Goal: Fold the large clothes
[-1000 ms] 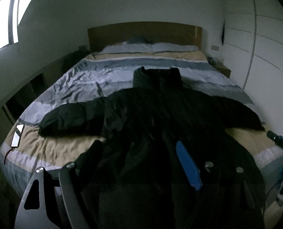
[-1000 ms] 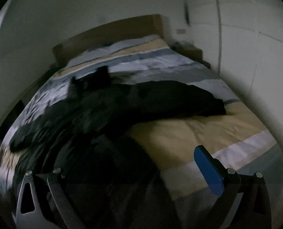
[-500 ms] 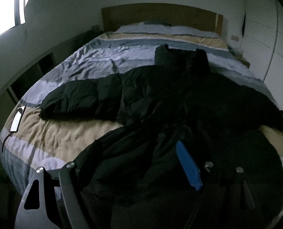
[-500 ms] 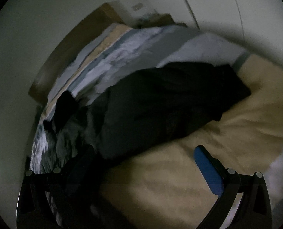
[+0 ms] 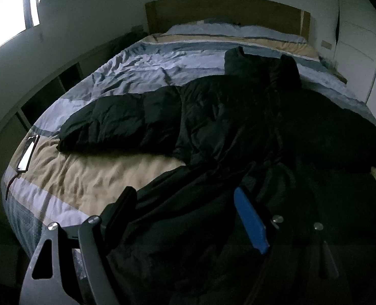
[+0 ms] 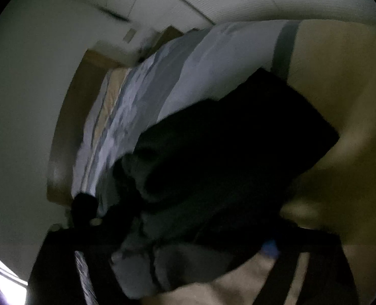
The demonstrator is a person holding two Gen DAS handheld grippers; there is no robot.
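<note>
While both grippers reach over the foot edge of the bed, the scene reads as follows.

Left gripper (image 5: 185, 218): jaws spread wide, nothing pinched; the blue pad (image 5: 250, 225) and the dark finger (image 5: 119, 209) hang over the jacket's lower hem near the foot edge.

Right gripper (image 6: 188, 249): rolled hard to one side and blurred; its jaws are closing, with dark jacket fabric lying between them; whether the pads already press the cloth cannot be told. Only a trace of its blue pad (image 6: 270, 250) shows.

Black puffer jacket (image 5: 238, 117): laid flat on the bed, collar toward the headboard, hem at the foot edge.

Left sleeve of the jacket (image 5: 116, 122): stretched out toward the bed's left edge, resting on the tan stripe.

Right sleeve end (image 6: 276, 117): lies on the tan stripe near the bed's right edge, close in front of the right gripper.

Striped duvet (image 5: 91, 175): tan, white and grey-blue bands, rumpled.

Phone (image 5: 28, 153): flat at the left edge of the bed, near the foot corner.

Wooden headboard (image 5: 226, 12): against the far wall.

Window (image 5: 10, 12): bright, upper left.
</note>
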